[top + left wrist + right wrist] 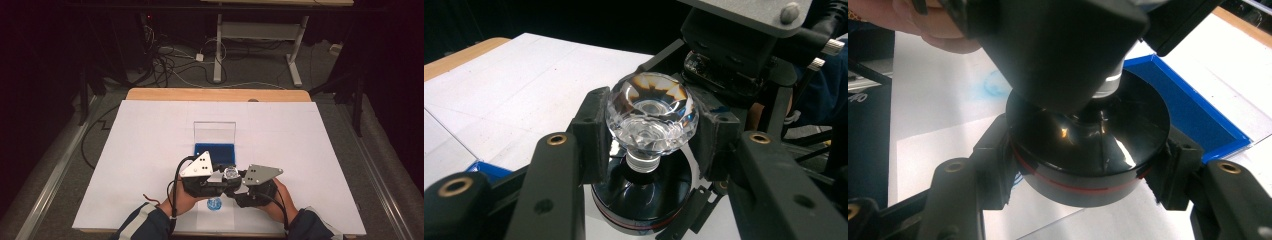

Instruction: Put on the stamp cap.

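A stamp with a faceted clear crystal knob point(651, 117) and a round black base point(1088, 150) with a red band is held just above the white paper, near the table's front edge. My left gripper point(651, 136) is shut on the knob, one pad on each side. My right gripper point(1088, 167) is shut on the black base point(644, 200) just below it. In the high view the two grippers, left point(220, 178) and right point(241, 188), meet around the knob point(230, 173). The left gripper's body point(1058, 45) hides the knob in the right gripper view.
A blue ink pad point(214, 150) lies in a case with its clear lid point(214, 131) standing upright, just beyond the grippers. A round blue stamped mark point(214, 204) sits on the white paper point(150, 140) under the hands. The wooden table edge point(215, 94) runs along the back.
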The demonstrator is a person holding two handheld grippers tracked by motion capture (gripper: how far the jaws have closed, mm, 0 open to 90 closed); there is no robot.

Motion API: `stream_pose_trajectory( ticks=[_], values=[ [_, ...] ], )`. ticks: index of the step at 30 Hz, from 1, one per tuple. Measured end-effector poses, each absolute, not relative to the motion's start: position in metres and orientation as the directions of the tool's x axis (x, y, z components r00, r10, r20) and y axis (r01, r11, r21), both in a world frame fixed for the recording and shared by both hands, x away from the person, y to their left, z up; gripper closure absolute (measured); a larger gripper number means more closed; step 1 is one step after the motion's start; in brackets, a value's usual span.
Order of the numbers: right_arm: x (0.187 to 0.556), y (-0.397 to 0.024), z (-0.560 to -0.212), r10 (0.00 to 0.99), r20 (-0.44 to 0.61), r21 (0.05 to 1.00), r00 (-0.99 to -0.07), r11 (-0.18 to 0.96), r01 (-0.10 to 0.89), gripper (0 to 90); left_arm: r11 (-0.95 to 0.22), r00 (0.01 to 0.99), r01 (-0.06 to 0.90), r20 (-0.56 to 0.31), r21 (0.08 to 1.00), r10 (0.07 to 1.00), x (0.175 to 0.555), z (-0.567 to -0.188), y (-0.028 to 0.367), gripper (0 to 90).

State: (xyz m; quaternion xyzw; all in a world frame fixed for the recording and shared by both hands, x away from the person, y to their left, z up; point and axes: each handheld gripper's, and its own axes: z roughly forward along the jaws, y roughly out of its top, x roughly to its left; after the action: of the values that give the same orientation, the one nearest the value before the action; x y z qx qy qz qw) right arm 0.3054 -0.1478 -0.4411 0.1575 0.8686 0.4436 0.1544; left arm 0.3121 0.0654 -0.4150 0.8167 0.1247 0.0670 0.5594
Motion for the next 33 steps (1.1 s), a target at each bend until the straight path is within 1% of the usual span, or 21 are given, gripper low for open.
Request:
stream_pose_trajectory(
  ticks=[2,4,10,15,27,33],
  values=[
    [0.3058,-0.1481,-0.4409,0.413,-0.129,0.82,-0.902,0.555,0.137,39.4,-0.334,0.959,0.133,-0.036,0.933,0.281,0.3123,-0.4149,0.066,54.1],
    [0.3058,-0.148,-0.4408,0.41,-0.128,0.819,-0.903,0.557,0.137,39.4,-0.349,0.96,0.126,-0.025,0.929,0.28,0.3114,-0.4149,0.0649,54.1],
    [0.3076,-0.149,-0.4429,0.397,-0.099,0.828,-0.913,0.542,0.146,39.2,-0.352,0.959,0.135,-0.033,0.926,0.281,0.313,-0.4143,0.0661,53.8],
    [0.3083,-0.1474,-0.4467,0.403,-0.115,0.818,-0.908,0.557,0.143,38.9,-0.379,0.956,0.127,-0.011,0.916,0.294,0.3125,-0.4151,0.0637,53.8],
    [0.3077,-0.146,-0.4485,0.415,-0.122,0.817,-0.902,0.558,0.146,38.1,-0.382,0.955,0.129,-0.011,0.915,0.296,0.3134,-0.4149,0.0642,53.7],
    [0.307,-0.1439,-0.45,0.411,-0.139,0.807,-0.901,0.575,0.137,33.9,-0.38,0.955,0.133,-0.015,0.915,0.298,0.3141,-0.4149,0.0649,53.7]
  ],
)
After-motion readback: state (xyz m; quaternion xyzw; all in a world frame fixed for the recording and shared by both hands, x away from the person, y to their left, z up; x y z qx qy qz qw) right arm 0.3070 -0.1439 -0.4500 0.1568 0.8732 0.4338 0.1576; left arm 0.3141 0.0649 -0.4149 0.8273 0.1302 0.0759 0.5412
